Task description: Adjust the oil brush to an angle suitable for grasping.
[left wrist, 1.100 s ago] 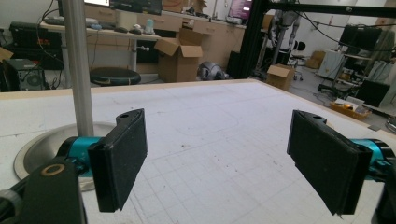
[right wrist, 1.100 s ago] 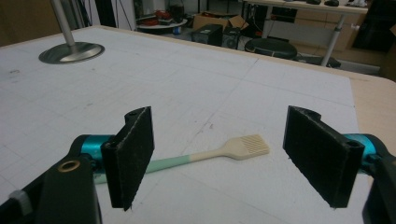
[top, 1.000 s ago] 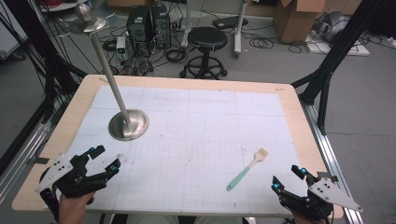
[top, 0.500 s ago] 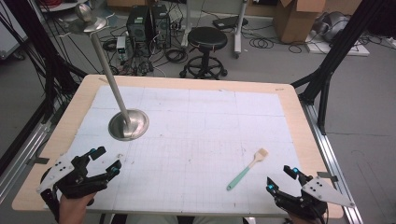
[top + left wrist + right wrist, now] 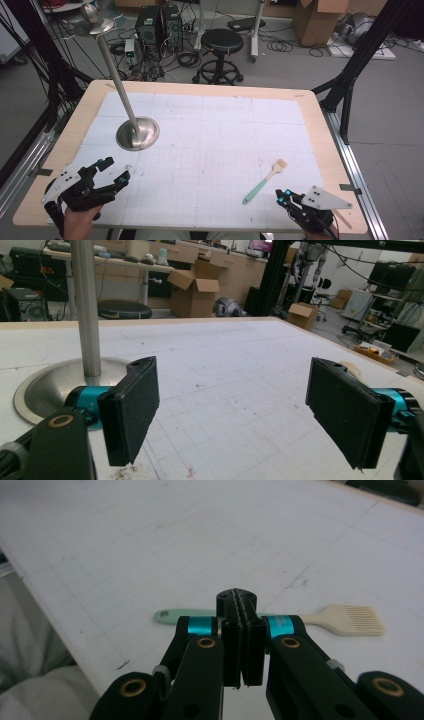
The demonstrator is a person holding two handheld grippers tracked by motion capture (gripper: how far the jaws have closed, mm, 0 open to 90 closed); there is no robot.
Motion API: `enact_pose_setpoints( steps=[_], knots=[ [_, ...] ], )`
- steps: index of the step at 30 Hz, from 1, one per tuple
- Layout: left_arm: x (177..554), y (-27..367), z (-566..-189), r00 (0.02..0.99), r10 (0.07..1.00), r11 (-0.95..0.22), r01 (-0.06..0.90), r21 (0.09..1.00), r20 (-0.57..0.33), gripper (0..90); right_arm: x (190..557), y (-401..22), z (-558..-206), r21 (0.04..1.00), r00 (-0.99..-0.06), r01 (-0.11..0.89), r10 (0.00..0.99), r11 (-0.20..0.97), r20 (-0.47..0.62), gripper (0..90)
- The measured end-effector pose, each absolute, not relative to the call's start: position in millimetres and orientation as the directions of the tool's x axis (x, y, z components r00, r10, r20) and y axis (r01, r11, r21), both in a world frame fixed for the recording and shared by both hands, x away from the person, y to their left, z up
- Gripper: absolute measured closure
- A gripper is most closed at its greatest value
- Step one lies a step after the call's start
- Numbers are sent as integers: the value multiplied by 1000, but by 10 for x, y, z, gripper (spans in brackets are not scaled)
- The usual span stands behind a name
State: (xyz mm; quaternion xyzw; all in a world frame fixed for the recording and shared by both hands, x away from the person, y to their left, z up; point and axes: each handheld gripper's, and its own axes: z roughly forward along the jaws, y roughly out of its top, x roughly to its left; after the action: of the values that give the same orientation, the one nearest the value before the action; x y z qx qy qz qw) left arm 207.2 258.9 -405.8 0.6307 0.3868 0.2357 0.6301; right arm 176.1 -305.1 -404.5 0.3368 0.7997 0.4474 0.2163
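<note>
Right gripper view reveals the right gripper (image 5: 242,645) pressed together before the brush (image 5: 345,618); left gripper (image 5: 240,410) spread near the stand (image 5: 85,315).

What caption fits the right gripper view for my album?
Shut right claw hovering over the white table, with a green-handled brush lying just beyond it.

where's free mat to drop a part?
Free: the far right stretch of the mat, and the middle between the stand base and the brush. Tighter along the near edge, by the left gripper and right gripper.
</note>
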Motion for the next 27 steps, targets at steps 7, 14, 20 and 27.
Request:
enact_pose_setpoints(
  steps=[7, 14, 20, 27],
  knots=[
    [2072, 2580, -4058, 596, 780, 95, 190, 977, -192, 219, 1878, -2809, -4178, 781, -749, 340, 653, 523, -111, 889],
    [2073, 2593, -4064, 590, 782, 105, 191, 976, -200, 219, 1972, -2657, -4300, 726, -805, 343, 585, 595, -99, 889],
    [2073, 2587, -4065, 590, 784, 98, 192, 976, -195, 220, 2119, -2568, -4390, 685, -827, 369, 558, 628, -66, 889],
    [2068, 2606, -4061, 583, 789, 102, 188, 977, -195, 222, 2361, -2438, -4405, 701, -815, 384, 577, 601, -48, 889]
  ],
)
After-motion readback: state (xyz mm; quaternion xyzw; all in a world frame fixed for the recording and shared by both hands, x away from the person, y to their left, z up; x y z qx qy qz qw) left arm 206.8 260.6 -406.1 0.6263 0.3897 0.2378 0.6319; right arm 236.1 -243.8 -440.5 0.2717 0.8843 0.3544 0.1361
